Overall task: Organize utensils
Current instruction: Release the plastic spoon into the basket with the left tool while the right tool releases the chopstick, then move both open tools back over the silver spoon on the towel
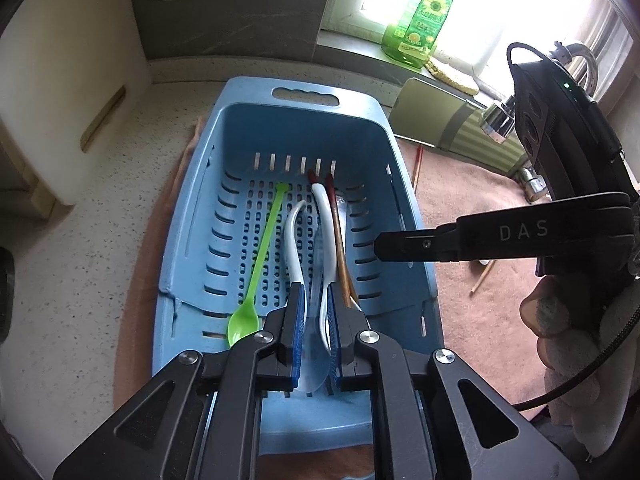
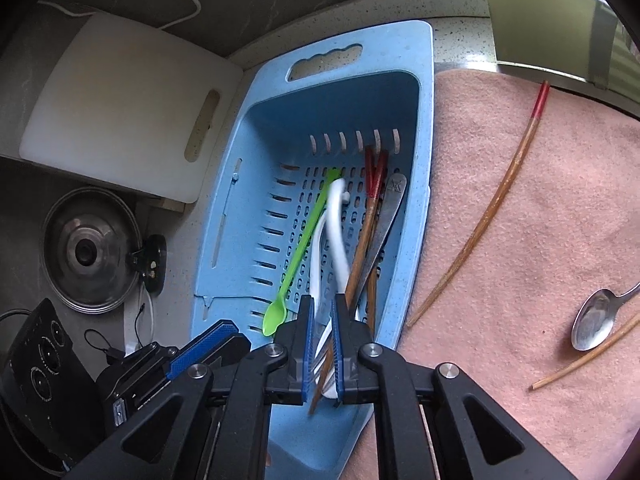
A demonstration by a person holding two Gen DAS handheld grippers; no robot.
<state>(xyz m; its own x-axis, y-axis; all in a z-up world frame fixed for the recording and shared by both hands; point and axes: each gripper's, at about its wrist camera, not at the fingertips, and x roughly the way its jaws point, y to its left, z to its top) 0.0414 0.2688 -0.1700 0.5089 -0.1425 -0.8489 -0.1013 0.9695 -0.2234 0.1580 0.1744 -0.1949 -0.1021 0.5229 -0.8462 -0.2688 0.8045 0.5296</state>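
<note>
Over the blue basket (image 1: pixel 404 184): both claws nearly closed, left claw (image 1: pixel 316 320) and right claw (image 2: pixel 322 332) gripping nothing visible. Green spoon (image 1: pixel 260 256), white spoons (image 1: pixel 294 240), chopsticks (image 2: pixel 360 256) lie inside; metal spoon (image 2: pixel 594 324) on towel (image 2: pixel 540 200).

A blue slotted basket (image 2: pixel 424 120) stands at the frame's middle. Inside lie lengthwise a green plastic spoon (image 2: pixel 298 252), bowl toward the bottom, two curved white spoons (image 1: pixel 294 236), red-tipped wooden chopsticks (image 2: pixel 370 216) and a grey metal handle (image 2: pixel 390 208). On the pink cloth at the right lie one red-tipped chopstick (image 2: pixel 488 216), a metal spoon (image 2: pixel 592 326) and another chopstick (image 2: pixel 588 360) at lower right.
</note>
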